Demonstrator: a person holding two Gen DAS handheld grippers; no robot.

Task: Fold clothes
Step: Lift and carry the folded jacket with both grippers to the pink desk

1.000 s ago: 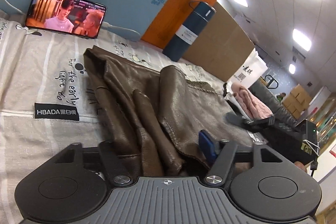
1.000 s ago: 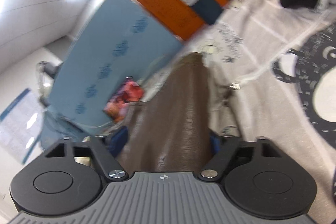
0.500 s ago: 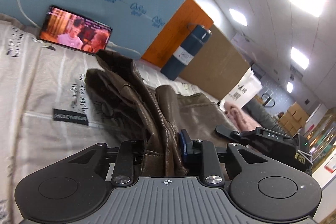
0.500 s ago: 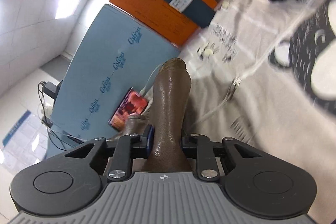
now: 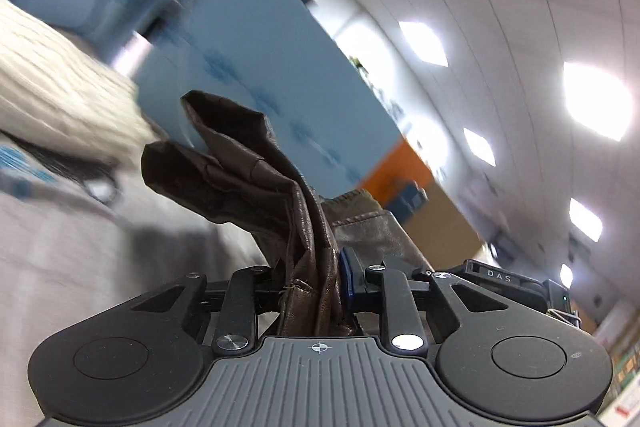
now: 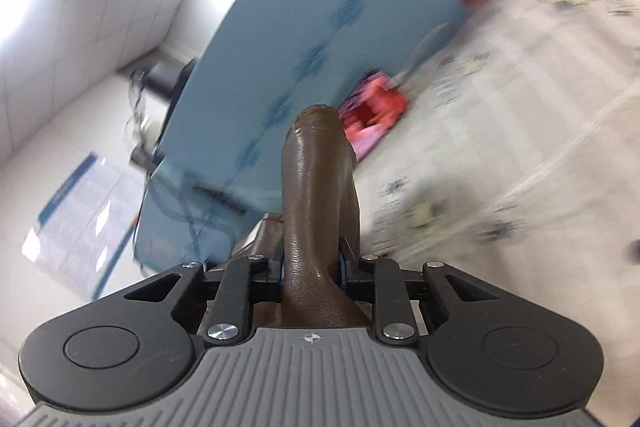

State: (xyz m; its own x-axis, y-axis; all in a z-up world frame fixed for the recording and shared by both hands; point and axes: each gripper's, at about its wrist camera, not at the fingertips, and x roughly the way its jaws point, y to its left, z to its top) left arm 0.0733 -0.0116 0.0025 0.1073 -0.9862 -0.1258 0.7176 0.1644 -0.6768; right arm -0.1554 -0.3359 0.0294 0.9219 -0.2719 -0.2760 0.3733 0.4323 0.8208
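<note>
i have the left gripper [image 5: 310, 287] clenched on a bunched edge of the brown leather garment [image 5: 256, 179], and the right gripper [image 6: 312, 269] clenched on another rounded fold of the same garment [image 6: 316, 187]; in both wrist views the pads press hard into the leather, so neither grip looks loose. the garment is raised off the grey printed bedsheet [image 6: 520, 115], its free end sticking up in front of the blue foam board [image 5: 256, 59] that stands along the far edge of the sheet. the surroundings are smeared with blur, so i cannot tell how much of the garment trails on the sheet below. my reading is that this is the lift before a fold. to do it well i would keep both grips level with each other, draw them apart until the leather between them hangs flat, and let the weight pull the creases out before laying it down. leather is stiff and slick, so i would avoid jerks that could slip it from the pads.
</note>
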